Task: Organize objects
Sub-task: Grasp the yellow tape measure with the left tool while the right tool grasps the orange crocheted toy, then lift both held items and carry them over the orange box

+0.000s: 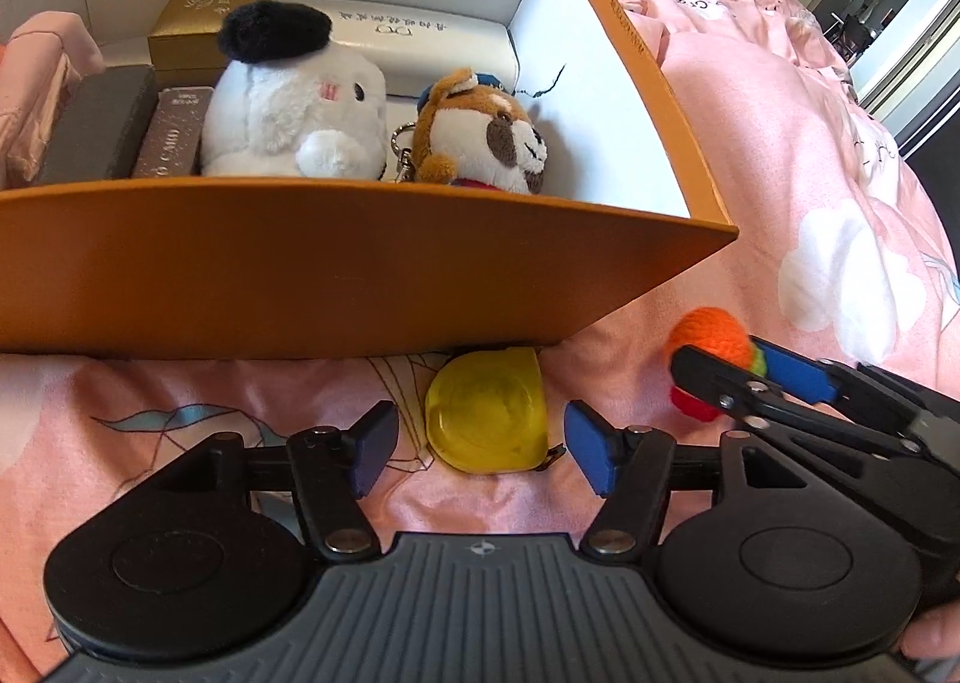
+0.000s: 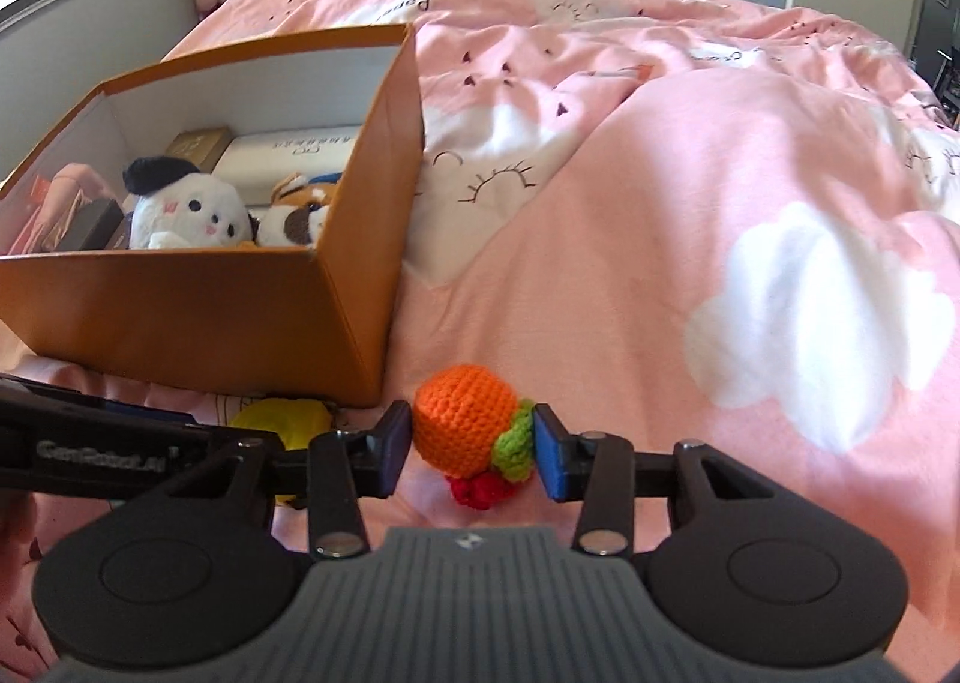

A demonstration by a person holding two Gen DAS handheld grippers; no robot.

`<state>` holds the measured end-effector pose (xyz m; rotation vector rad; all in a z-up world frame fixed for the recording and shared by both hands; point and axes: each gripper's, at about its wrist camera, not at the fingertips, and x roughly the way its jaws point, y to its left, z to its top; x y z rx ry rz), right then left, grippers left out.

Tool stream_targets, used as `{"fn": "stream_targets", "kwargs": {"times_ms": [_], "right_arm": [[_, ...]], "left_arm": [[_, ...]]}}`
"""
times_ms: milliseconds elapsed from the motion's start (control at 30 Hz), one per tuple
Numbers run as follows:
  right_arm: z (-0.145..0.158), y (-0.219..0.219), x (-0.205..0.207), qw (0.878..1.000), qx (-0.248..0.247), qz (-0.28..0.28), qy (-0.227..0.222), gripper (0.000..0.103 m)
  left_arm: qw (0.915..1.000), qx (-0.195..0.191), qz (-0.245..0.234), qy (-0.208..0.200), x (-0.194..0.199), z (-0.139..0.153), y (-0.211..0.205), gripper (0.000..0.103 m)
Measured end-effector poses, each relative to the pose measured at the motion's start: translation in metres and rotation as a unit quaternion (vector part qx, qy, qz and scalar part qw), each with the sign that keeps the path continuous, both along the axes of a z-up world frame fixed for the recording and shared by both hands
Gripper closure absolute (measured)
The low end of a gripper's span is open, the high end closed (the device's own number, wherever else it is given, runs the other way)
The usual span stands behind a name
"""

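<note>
Right wrist — knobbly crocheted ball (image 2: 465,422), perhaps gripped

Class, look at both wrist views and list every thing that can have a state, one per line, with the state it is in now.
Orange box: open, no lid on it, partly filled.
White plush: inside the box.
Brown dog plush: inside the box, beside the white plush.
Yellow tape measure: on the bedspread, outside the box.
Crochet orange toy: on the bedspread, outside the box.
Left hand-held gripper: open around the tape measure, not touching.
Right hand-held gripper: around the crochet toy, contact unclear.
</note>
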<state>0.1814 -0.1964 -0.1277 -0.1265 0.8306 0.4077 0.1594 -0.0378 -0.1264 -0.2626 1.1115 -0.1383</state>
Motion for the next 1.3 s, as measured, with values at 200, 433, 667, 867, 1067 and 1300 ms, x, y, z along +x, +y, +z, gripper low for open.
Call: {"fn": "stream_targets", "kwargs": {"times_ms": [200,433,667,867,1067,1300], "right_arm": [[0.001,-0.014,0.008,0.999,0.034,-0.026,0.016,0.058],[-0.003,-0.011,0.013,0.999,0.035,-0.021,0.028,0.058],[-0.004,-0.009,0.014,0.999,0.029,-0.016,0.029,0.058],[0.005,-0.003,0.002,1.0,0.013,-0.001,-0.004,0.058],[0.03,0.002,-0.02,0.998,0.004,0.029,-0.058,0.058],[0.076,0.004,-0.037,0.993,0.035,0.05,-0.097,0.058]], "left_arm": [[0.9996,0.026,0.002,-0.011,0.003,-0.014,-0.02,0.029],[0.9987,0.048,0.007,-0.016,0.005,-0.024,-0.024,0.046],[0.999,0.036,0.008,-0.026,-0.001,-0.018,-0.018,0.047],[0.9986,0.015,0.015,-0.048,-0.02,0.01,-0.006,0.047],[0.9964,-0.018,0.017,-0.081,-0.045,0.048,0.009,0.047],[0.9916,-0.045,0.012,-0.121,-0.052,0.093,0.027,0.047]]}}
